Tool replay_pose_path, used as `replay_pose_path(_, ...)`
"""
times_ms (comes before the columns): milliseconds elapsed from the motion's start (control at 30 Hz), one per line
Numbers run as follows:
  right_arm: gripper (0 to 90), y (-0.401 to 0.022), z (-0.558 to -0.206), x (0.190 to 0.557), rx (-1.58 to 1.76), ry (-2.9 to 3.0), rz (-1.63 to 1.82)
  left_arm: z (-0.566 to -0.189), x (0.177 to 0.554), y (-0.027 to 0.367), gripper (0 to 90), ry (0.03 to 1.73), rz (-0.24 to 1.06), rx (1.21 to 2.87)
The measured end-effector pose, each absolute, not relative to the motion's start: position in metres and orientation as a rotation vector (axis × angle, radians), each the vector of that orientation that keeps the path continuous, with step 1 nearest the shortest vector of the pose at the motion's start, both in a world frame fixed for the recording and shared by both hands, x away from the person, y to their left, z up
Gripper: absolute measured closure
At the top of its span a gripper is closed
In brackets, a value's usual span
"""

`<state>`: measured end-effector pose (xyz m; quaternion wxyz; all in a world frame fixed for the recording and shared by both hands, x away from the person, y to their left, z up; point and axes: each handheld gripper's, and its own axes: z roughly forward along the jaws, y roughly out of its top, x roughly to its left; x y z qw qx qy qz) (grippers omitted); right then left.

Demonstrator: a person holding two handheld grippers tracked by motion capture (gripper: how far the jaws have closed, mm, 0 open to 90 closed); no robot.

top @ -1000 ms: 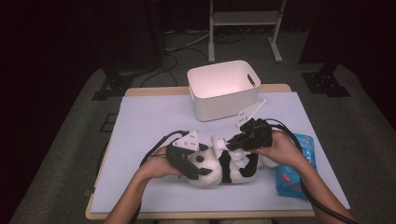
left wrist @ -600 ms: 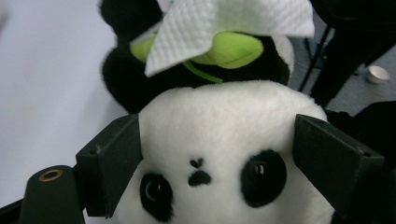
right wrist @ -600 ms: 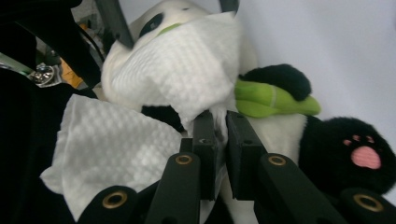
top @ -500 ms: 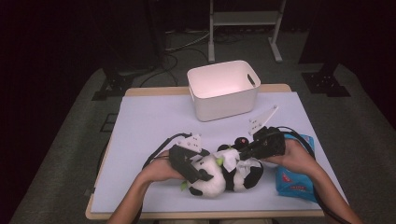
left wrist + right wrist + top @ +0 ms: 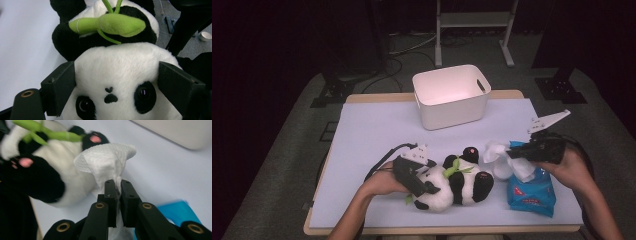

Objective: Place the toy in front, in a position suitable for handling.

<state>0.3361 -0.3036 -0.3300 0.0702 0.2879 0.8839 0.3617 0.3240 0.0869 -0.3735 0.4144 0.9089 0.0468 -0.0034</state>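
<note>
A black-and-white plush panda [image 5: 457,185] with a green bamboo sprig lies near the table's front edge. My left gripper [image 5: 424,186] grips its head. In the left gripper view the two pads of the left gripper [image 5: 116,82] press into the white fur of the panda [image 5: 117,62]; these jaws have just been opening slightly, with the head still between them. My right gripper [image 5: 511,154] is shut on a white wipe [image 5: 494,152] just right of the panda's feet, above a blue wipe pack [image 5: 532,192]. The right gripper [image 5: 117,187] pinches the wipe [image 5: 107,162] beside the panda [image 5: 45,177].
A white plastic bin [image 5: 452,107] stands at the back middle of the lilac table top [image 5: 372,135]. Both forearms come in from the front edge. Dark floor, cables and stands surround the table.
The right gripper has moved to the right, away from the panda, with the wipe in it. The panda has shifted slightly toward the front edge. The left hand has stayed put.
</note>
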Motion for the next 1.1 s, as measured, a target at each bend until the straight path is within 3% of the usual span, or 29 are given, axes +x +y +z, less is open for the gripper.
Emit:
replay_pose_path(233, 82.6, -0.339, -0.342, 0.328, 0.995, 2.567, 0.986, -0.371, 0.324, 0.087, 16.1, 0.109, -0.004, 2.293)
replay_pose_path(533, 73.8, -0.357, -0.37, 0.327, 1.111, 2.58, 0.997, -0.372, 0.324, 0.089, 14.4, 0.098, -0.036, 2.293)
replay_pose_path(1100, 58.7, -0.348, -0.344, 0.324, 1.04, 2.552, 1.169, -0.374, 0.322, 0.091, 11.0, 0.114, -0.059, 2.287)
